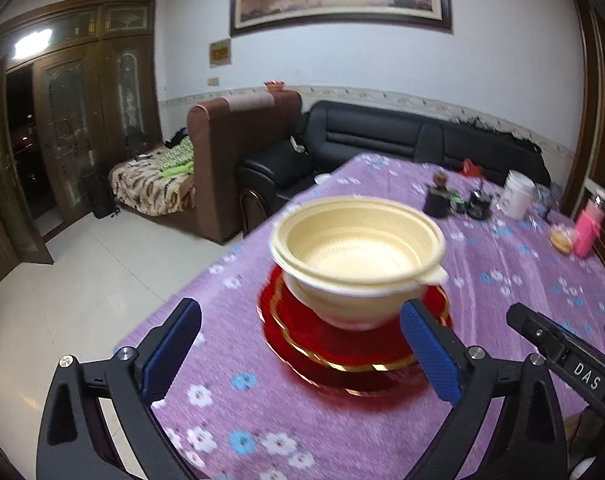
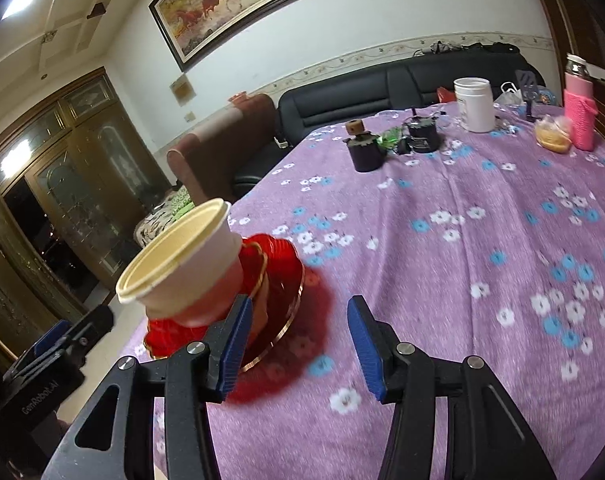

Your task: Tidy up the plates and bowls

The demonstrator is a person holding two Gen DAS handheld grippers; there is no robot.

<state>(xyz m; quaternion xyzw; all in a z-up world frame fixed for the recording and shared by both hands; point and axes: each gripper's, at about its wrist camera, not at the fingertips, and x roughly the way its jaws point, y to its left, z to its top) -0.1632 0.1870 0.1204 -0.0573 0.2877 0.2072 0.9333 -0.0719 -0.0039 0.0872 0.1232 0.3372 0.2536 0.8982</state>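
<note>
Left wrist view: we see the left gripper (image 1: 298, 354) with its blue fingers (image 1: 170, 354) spread wide and nothing between the pads. The bowls (image 1: 358, 256), cream, nested as a stack, sit on red plates (image 1: 342, 344) with gold rims on the table (image 1: 262, 420), which has a purple floral cloth. The stack lies just ahead of the fingertips, between the two finger lines but beyond them; the right finger overlaps the plates' right edge in the picture, and we cannot tell if it touches. The right gripper (image 1: 550, 344) pokes in from the right edge, beside the plates. Far end of the table: a white jar (image 1: 518, 194), a pink bottle (image 1: 588, 230), small dark pots (image 1: 438, 198). A black sofa (image 1: 382, 140) stands behind.

Right wrist view: we see the right gripper (image 2: 298, 346) with fingers (image 2: 364, 346) half spread, only bare cloth between them. The bowls (image 2: 182, 256) and plates (image 2: 278, 276) lie to the left of the fingers, outside the gap; the left finger overlaps the plates' near rim, contact unclear. The image is tilted, so the stack looks tipped. The left gripper (image 2: 50, 344) shows at the lower left, beside the stack. White jar (image 2: 476, 104), pink bottle (image 2: 580, 112) and dark pots (image 2: 366, 148) stand far across the table (image 2: 462, 280).
</note>
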